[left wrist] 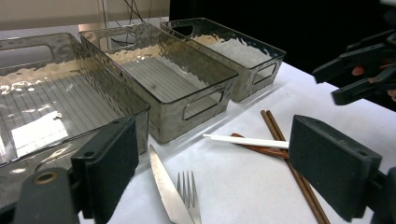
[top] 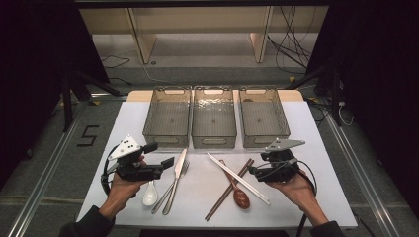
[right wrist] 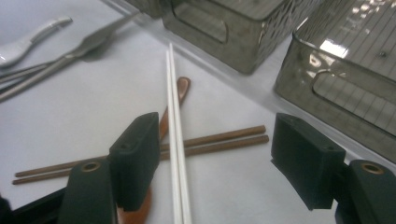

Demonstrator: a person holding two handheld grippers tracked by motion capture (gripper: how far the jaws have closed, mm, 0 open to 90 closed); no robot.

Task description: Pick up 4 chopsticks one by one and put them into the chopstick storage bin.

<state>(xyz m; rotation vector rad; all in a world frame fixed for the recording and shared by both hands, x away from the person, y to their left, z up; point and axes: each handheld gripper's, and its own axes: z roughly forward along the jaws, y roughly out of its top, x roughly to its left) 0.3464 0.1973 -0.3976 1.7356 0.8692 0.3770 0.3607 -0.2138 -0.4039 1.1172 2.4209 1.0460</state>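
Observation:
Cutlery lies loose on the white mat [top: 306, 163]: a knife [top: 176, 177], a fork [top: 170, 190], a white spoon [top: 149, 194], white chopsticks [top: 237, 177], brown chopsticks [top: 228, 191] and a brown spoon [top: 240, 196]. My left gripper [top: 160, 154] hovers open just left of the knife, nothing between its jaws [left wrist: 222, 168]. My right gripper [top: 254, 171] is open to the right of the crossed chopsticks. In its own view [right wrist: 219, 161] the white chopsticks [right wrist: 175, 140] run up between the jaws, over the brown chopsticks [right wrist: 210, 142], untouched.
Three clear grey bins stand side by side at the back of the mat: left [top: 168, 118], middle [top: 213, 118], right [top: 263, 118], each holding nothing. Bare mat lies at the front corners. Cables and shelf legs sit beyond the table.

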